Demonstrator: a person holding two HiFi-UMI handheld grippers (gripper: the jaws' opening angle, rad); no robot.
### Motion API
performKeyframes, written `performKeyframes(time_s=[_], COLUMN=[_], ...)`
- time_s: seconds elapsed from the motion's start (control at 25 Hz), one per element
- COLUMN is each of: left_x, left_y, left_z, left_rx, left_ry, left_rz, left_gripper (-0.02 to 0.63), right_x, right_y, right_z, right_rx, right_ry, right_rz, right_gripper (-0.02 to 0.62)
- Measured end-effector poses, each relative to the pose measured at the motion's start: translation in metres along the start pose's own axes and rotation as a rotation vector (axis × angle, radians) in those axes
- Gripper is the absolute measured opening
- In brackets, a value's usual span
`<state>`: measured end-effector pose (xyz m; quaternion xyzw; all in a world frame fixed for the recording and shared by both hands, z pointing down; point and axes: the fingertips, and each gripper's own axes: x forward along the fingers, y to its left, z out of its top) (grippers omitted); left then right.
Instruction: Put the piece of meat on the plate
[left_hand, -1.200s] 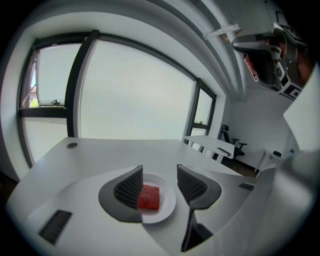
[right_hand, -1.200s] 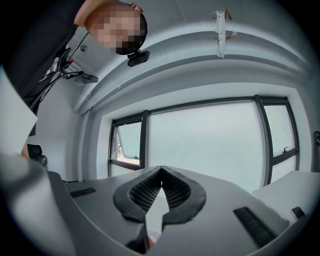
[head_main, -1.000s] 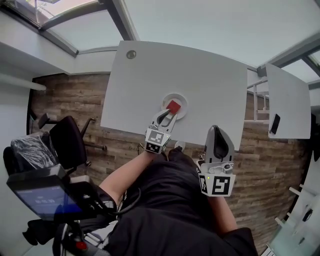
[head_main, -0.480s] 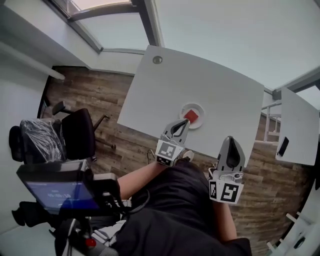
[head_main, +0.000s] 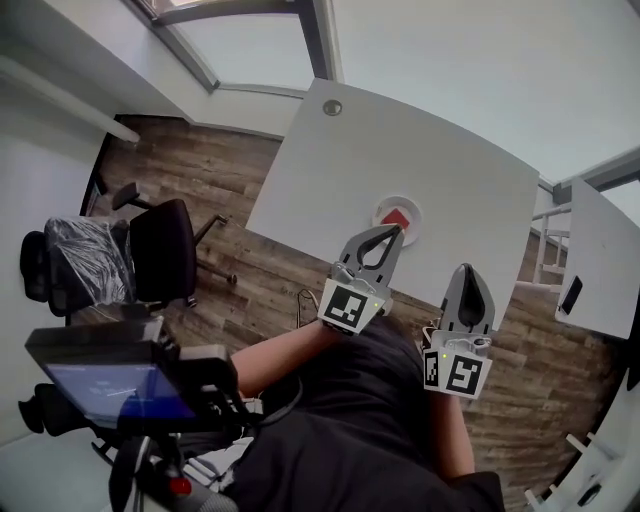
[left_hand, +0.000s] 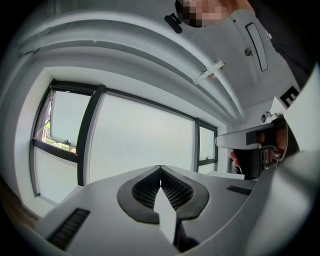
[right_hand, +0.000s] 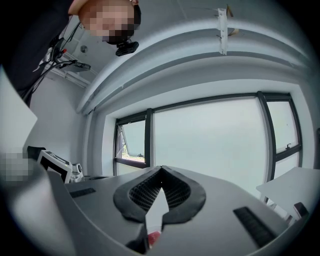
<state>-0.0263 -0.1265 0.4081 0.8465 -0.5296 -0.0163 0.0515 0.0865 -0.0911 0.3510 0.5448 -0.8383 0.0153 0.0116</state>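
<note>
The red piece of meat (head_main: 397, 219) lies on the small white round plate (head_main: 411, 233) near the front edge of the white table (head_main: 400, 150). My left gripper (head_main: 393, 232) hovers raised just in front of the plate, shut and empty; in the left gripper view (left_hand: 160, 168) its tips meet with only windows beyond. My right gripper (head_main: 468, 270) is held to the right of the plate, off the table's edge, also shut with nothing in it (right_hand: 161, 168). A red spot (right_hand: 153, 236) shows low through its gap.
A black office chair (head_main: 160, 255) stands on the wooden floor (head_main: 250, 200) to the left. A second white table (head_main: 600, 240) with a dark phone (head_main: 570, 294) is at the right. A device with a blue screen (head_main: 110, 390) sits at lower left.
My left gripper has lifted up and back from the plate, and its jaws have gone from open to shut, empty. The meat stays on the plate. The right gripper has kept still.
</note>
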Motion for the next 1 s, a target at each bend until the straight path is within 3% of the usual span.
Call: performKeyframes(time_s=[0.44,0.8,1.0], left_x=[-0.031,-0.027,-0.014], left_y=[-0.004,-0.002,0.000], left_z=[0.010,0.012,0.013], left_rx=[-0.012,-0.005,0.015], left_ry=[-0.034,-0.035,0.014], left_rz=[0.002,-0.004,-0.024], left_gripper=[0.006,0.006,0.006], right_x=[-0.008,-0.004,0.004], right_y=[0.029,0.032,0.029], right_z=[0.005,0.006,0.005], right_rx=[0.020,-0.003,0.002], right_ry=[-0.009,-0.028,-0.030], right_rz=[0.029,0.033,0.041], right_gripper=[0.005,0.006,0.005])
